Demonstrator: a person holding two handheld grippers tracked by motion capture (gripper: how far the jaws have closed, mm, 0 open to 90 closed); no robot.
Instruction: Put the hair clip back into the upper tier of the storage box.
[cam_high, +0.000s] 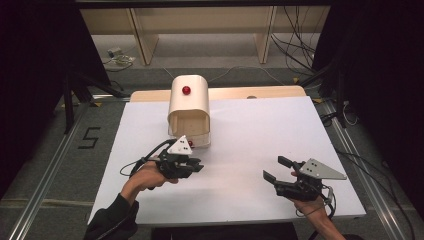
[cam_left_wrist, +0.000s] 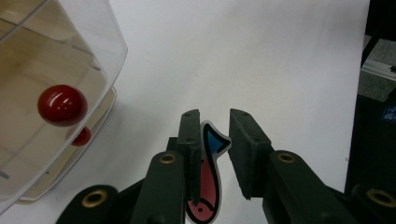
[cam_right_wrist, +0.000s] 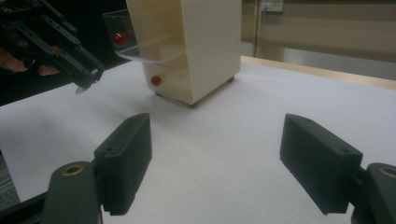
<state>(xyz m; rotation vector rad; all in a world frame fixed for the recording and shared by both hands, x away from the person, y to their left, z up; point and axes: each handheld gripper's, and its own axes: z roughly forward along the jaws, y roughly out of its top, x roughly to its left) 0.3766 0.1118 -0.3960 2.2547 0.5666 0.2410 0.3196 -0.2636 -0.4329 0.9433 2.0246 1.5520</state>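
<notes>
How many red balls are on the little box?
2: one red ball on the see-through lid, another red ball lower down at the box's bottom. More may be hidden inside.

The fish was a flat, glossy piece, painted red and blue with a white edge. The left claw had matt black plastic jaws with brass-coloured rivets. The box looked like smooth cream plastic, its flap clear plastic, its knob shiny red. The counter was matt white.
</notes>
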